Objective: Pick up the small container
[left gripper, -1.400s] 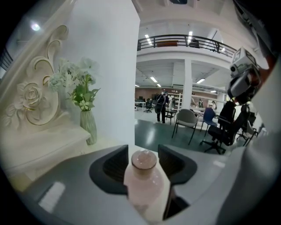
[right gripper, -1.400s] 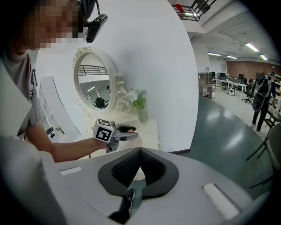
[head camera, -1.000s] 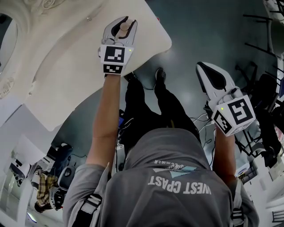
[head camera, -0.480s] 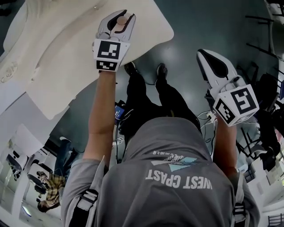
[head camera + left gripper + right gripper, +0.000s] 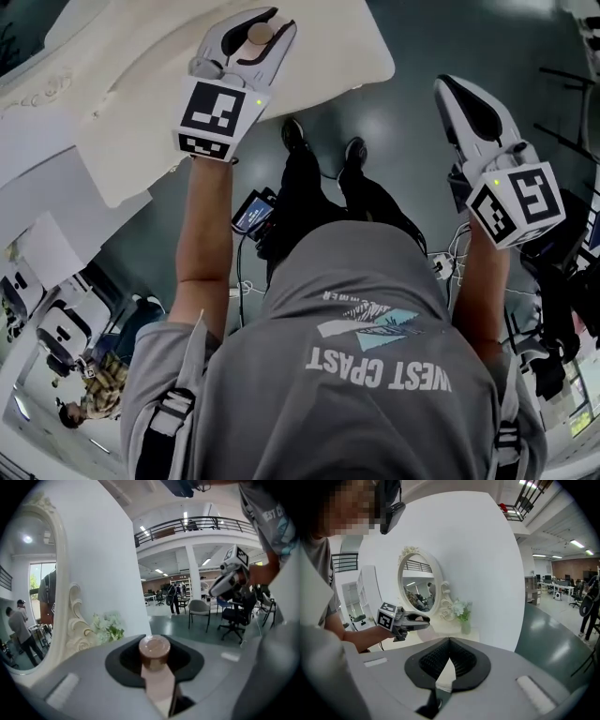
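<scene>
The small container (image 5: 155, 651) is a pale pink bottle with a round brown cap. My left gripper (image 5: 154, 641) is shut on it, and the cap points out past the fingertips. In the head view the left gripper (image 5: 258, 28) hangs over the white table (image 5: 122, 103) at the top left, with the container's cap (image 5: 260, 34) showing between the jaws. The right gripper view shows the left gripper (image 5: 407, 620) held in the air in front of the mirror. My right gripper (image 5: 466, 105) is off the table's right side, over the floor, shut and holding nothing (image 5: 450, 643).
An ornate white mirror (image 5: 417, 588) and a small vase of white flowers (image 5: 463, 616) stand at the back of the table against a curved white wall. Office chairs (image 5: 199, 612) and people stand farther off on the green floor. The person's legs are below the table edge.
The left gripper still holds the container and has drifted slightly left over the table. The right gripper has risen a little in the head view. The view itself has shifted.
</scene>
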`<state>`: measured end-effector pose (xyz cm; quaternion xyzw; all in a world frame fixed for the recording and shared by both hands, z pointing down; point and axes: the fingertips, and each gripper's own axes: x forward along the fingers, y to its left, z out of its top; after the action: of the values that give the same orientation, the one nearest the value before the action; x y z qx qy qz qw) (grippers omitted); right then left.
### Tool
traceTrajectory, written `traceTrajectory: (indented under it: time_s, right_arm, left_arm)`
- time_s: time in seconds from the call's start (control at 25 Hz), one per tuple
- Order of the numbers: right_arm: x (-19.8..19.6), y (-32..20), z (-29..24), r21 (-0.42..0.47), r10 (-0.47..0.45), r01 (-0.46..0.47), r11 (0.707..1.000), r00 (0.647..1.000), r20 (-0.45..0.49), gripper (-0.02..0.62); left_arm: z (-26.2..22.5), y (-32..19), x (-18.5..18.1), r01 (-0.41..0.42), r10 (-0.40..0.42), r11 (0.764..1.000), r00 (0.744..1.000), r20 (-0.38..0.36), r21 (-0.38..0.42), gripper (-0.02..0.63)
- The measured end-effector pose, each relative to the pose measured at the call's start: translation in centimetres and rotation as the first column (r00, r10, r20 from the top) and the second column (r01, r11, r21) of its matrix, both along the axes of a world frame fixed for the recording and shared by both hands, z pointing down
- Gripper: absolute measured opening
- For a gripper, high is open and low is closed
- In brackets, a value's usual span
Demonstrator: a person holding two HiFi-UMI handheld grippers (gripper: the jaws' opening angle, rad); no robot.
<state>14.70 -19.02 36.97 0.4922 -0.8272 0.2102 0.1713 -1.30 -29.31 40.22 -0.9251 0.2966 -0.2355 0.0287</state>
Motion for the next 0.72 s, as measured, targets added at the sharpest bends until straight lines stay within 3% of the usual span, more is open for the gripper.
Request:
traceTrajectory:
  time_s: [0.52,0.72]
  right_arm:
    - [-1.4,0.1,-6.9,0.149,-0.082,0.08,0.986,0.997,0.007,0.002]
    - [-2.1,0.3,-9.4,0.206,-0.119,0.114,0.972,0.993,0.012,0.002]
  left_arm:
    - [-12.2,5.9,-2.3,-0.01,0.007,0.991,1.0,0.016,0.133,0.097]
    - [-15.5,8.3,-3.0,-0.006,0.003,0.99,1.0,0.018,0.14,0.096]
